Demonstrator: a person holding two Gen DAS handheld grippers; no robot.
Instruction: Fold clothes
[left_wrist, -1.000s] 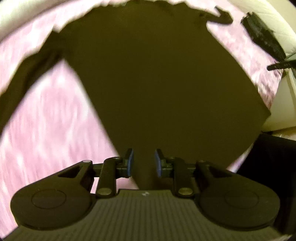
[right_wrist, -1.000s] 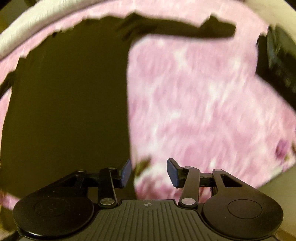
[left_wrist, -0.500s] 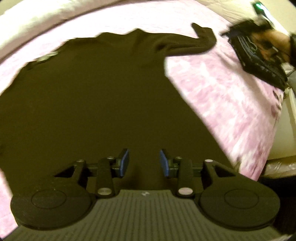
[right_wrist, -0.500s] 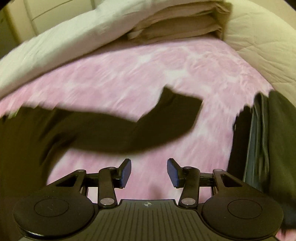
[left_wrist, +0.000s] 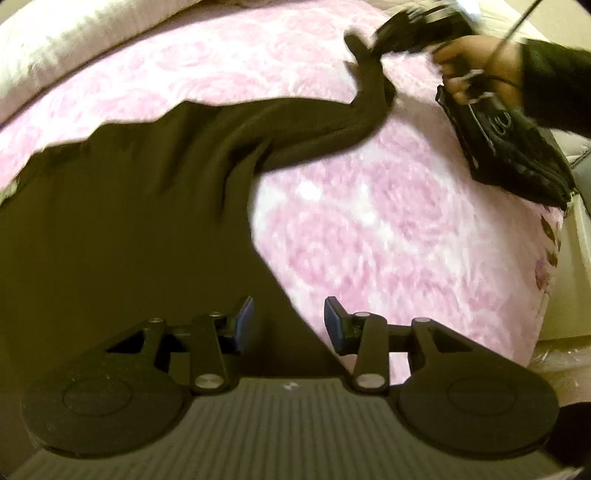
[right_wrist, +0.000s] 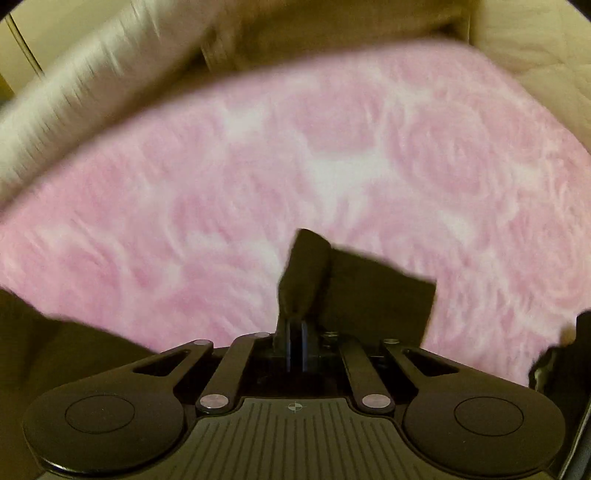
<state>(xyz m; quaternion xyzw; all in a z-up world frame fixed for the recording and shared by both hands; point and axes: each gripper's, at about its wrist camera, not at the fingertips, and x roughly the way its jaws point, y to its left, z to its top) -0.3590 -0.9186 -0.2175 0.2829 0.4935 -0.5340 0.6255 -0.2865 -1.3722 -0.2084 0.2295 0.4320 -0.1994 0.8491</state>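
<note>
A dark long-sleeved top (left_wrist: 122, 221) lies spread on a pink rose-patterned blanket (left_wrist: 388, 229). My left gripper (left_wrist: 289, 322) hovers over the top's right side edge, its jaws opening, with nothing pressed between the blue pads. The sleeve (left_wrist: 332, 122) stretches up and to the right to my right gripper (left_wrist: 417, 22), held by a hand (left_wrist: 476, 59). In the right wrist view my right gripper (right_wrist: 295, 334) is shut on the sleeve's cuff end (right_wrist: 310, 273), which sticks up above the pinched pads.
White and beige bedding (right_wrist: 85, 85) is piled along the blanket's far edge. A quilted beige cover (right_wrist: 535, 48) lies at the right. The bed's edge (left_wrist: 554, 295) drops off at the right in the left wrist view.
Both grippers swept to the right across the top. The right gripper went from open above the sleeve to shut on its cuff end. The left jaws widened.
</note>
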